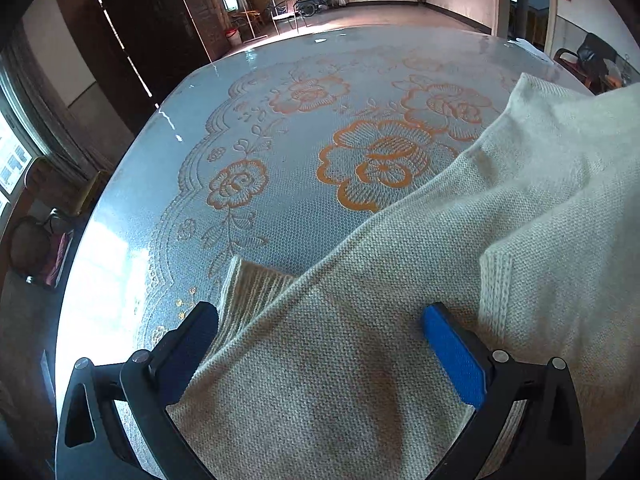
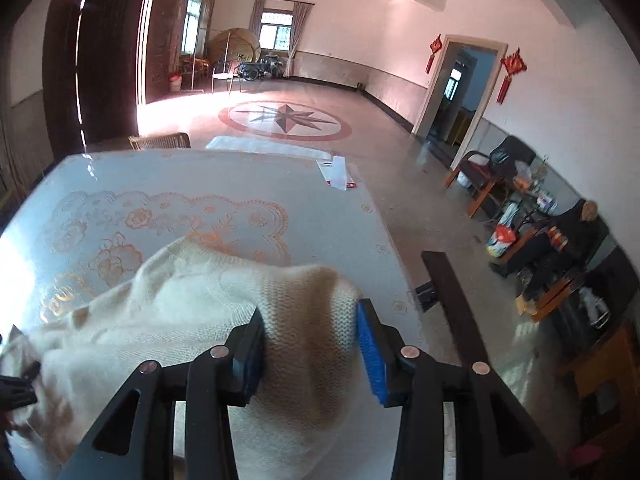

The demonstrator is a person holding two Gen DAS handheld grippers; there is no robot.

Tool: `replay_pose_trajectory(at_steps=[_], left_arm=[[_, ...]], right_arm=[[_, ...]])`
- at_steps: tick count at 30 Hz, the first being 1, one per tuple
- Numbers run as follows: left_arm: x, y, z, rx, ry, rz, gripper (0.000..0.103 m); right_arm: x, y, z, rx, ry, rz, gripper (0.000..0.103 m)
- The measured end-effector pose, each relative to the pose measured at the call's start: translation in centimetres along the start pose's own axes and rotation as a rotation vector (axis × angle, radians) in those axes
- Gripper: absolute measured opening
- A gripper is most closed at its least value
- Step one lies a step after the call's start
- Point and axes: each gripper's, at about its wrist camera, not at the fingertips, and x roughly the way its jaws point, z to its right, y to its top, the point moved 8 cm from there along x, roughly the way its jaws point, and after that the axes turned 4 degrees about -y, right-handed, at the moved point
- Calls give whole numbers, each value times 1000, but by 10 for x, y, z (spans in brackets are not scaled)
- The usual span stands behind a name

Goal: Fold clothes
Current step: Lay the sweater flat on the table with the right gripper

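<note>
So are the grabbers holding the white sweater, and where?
Left hand-held gripper: open, holding nothing; the sweater just lies between. Right hand-held gripper: a bunched fold sits between its pads; whether it's squeezed can't be told.

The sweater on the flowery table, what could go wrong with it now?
The cream sweater looks bunched, so a fold made now might come out crooked. The knit bulges between the right gripper fingers and could snag as they pull away. One ribbed cuff pokes out near the left gripper and may get missed.
</note>
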Motion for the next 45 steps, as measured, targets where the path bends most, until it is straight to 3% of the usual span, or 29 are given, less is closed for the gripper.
replay_pose_trajectory(at_steps=[2,3,4,7,8,10,12,14,19,21,23,26,35,38,41,45], left_arm=[[1,1,-1,1,0,17,103],[1,2,-1,2,0,26,103],[2,4,-1,11,0,36,103],[2,7,-12,24,6,62,103],[3,8,-19,21,14,75,103],[5,8,-35,0,27,83,103],[7,7,-50,-29,21,73,103],[7,5,-65,-36,34,70,103],[4,-2,-100,14,74,109,103],[1,-6,-115,15,90,80,103],[-8,-7,-124,1,116,64,103],[-35,-1,-122,17,149,117,103],[-88,10,-46,33,-49,192,103],[-91,11,-17,65,-88,201,103],[-80,13,2,109,-91,193,103],[-50,23,18,151,-58,162,103]], right_arm=[[12,-3,3,5,39,-76,62],[18,-5,5,-7,42,-114,63],[18,-3,12,-26,-14,-106,63],[-11,11,42,-20,-224,35,63],[-24,13,41,-7,-223,83,65],[-40,0,3,-86,-57,97,65],[-44,-33,-57,-246,127,36,63],[-42,-78,-117,-403,250,-37,63],[-16,-177,-223,-692,343,-163,63],[-7,-203,-251,-795,341,-180,63],[-8,-220,-263,-822,376,-213,63],[-13,-242,-277,-840,447,-265,67],[-58,-317,-238,-1095,563,-417,79],[-69,-315,-214,-1002,604,-449,75],[-71,-267,-177,-700,612,-372,75],[-50,-204,-108,-418,380,-227,76]])
